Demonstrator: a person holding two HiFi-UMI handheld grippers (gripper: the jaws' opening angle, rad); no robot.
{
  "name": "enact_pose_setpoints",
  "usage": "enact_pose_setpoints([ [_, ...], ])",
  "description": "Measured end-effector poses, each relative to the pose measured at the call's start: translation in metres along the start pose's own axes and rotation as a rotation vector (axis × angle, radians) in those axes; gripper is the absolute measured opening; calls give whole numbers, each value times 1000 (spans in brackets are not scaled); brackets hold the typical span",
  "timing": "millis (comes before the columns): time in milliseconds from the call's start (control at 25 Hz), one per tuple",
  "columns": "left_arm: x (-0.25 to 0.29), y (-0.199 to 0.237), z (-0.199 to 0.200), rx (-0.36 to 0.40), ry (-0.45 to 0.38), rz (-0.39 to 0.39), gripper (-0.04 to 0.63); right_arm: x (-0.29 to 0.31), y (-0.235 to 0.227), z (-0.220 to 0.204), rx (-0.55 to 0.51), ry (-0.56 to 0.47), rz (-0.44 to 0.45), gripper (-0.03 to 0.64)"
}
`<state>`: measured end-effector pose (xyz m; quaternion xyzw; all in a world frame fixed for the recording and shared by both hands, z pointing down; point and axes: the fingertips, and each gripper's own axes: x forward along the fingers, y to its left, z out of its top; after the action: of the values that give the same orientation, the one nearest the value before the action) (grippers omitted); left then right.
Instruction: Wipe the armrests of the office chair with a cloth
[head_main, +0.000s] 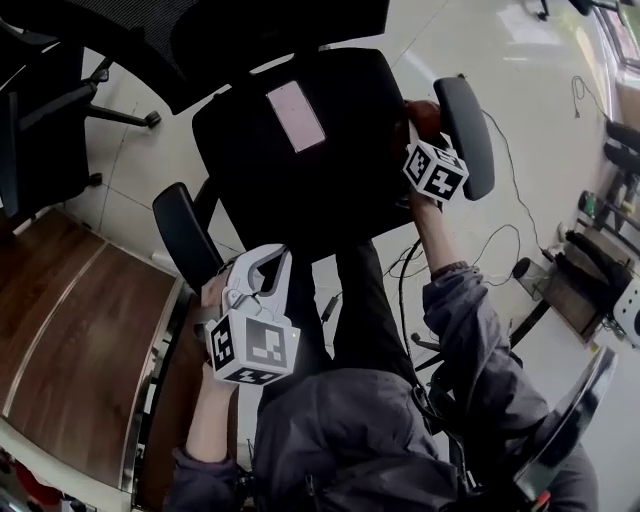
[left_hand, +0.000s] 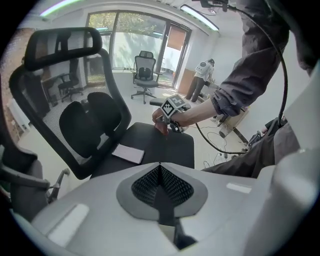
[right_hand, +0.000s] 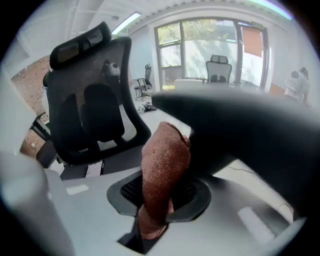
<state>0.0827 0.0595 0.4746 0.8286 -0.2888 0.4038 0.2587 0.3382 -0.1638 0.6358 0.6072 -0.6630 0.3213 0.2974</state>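
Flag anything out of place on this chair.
A flat pale rectangular item, perhaps a phone, lies loose on the black seat, near the backrest. It looks left behind and could slide off during wiping. Nothing else stands out.

Bright window daylight, fisheye-warped edges

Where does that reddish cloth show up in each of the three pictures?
Head view: upper right, the cloth sits at the inner edge of the armrest.
Left gripper view: just above centre, small and red, at the far edge of the seat.
Right gripper view: centre, standing up, clamped in the right tool.
Shared landmark: the chair's mesh backrest.
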Motion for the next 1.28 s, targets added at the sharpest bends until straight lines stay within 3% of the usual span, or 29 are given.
enact_pose_setpoints([
  [200, -13, 4, 14, 3, -22, 28, 15, -43, 19, 18, 25, -61, 49, 87],
  [320, -16, 4, 14, 3, -24, 43, 15, -48, 12, 20, 54, -77, 26, 87],
  [640, -7, 3, -8, -31, -6, 45, 15, 17, -23, -21, 55, 10, -84, 87],
  [920, 5, -4, -20, -45, 19, 23, 15, 40, -26, -32, 131, 32, -98, 87],
  [1280, -10, 3, 12, -5, -27, 30, 15, -39, -6, 16, 225, -126, -69, 87],
])
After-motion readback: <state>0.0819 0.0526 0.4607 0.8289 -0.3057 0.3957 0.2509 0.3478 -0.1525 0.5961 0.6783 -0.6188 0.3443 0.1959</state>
